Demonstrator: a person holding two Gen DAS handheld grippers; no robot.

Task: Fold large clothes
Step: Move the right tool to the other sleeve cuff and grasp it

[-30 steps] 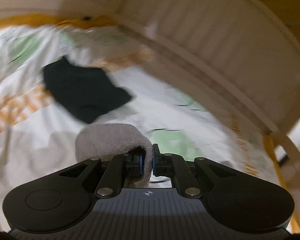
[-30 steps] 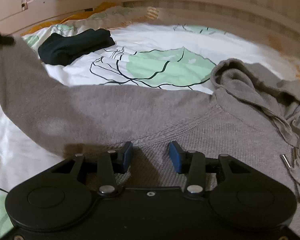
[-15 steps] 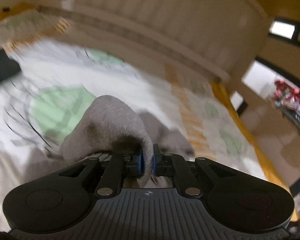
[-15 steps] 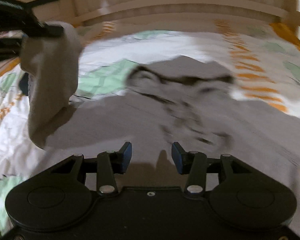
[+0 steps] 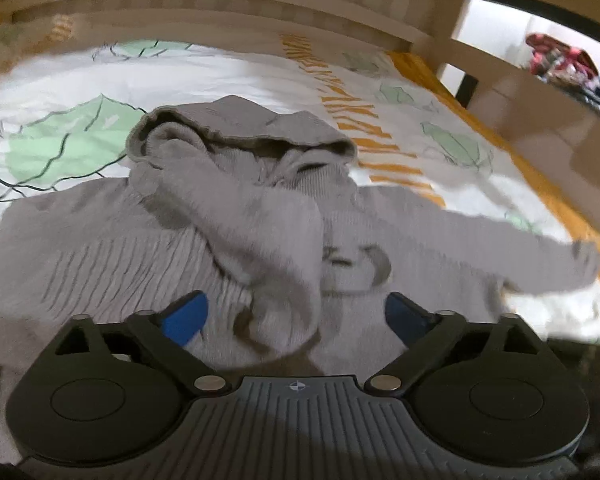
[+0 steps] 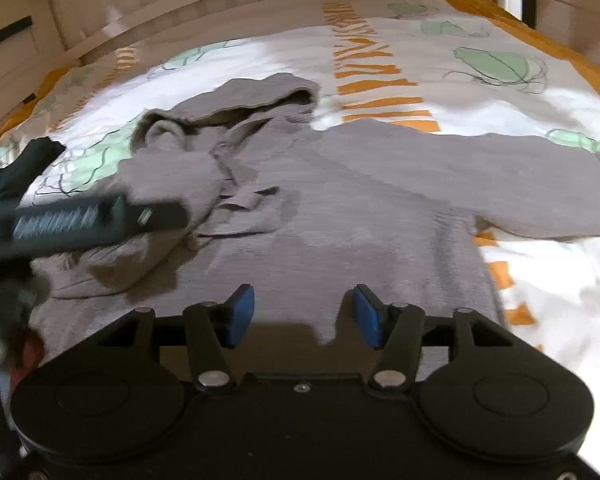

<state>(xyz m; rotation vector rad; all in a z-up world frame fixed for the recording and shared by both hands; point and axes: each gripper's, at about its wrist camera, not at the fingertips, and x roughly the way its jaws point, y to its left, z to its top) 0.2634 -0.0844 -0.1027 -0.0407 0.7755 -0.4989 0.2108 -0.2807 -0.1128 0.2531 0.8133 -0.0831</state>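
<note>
From our left wrist, our left gripper (image 5: 296, 318) gapes wide and empty above a grey hoodie (image 5: 100, 248) spread on the bed sheet (image 5: 228, 68), one sleeve (image 5: 260, 236) folded across its chest. From our right wrist, our right gripper (image 6: 303, 316) hangs half-open, empty, over the hoodie's hem.

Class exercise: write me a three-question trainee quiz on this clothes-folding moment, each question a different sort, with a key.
1. True or false: the left tool is shut on the grey hoodie.
2. Multiple choice: which sleeve lies folded across the hoodie's chest? A) the one beside the left tool; B) the outstretched one; C) neither.
3. Fill in: the hoodie lies on a bed cover printed with green leaves and ____ stripes.

Key: 1 false, both tools, the right tool included, stand open and empty; 2 A; 3 orange.
</note>
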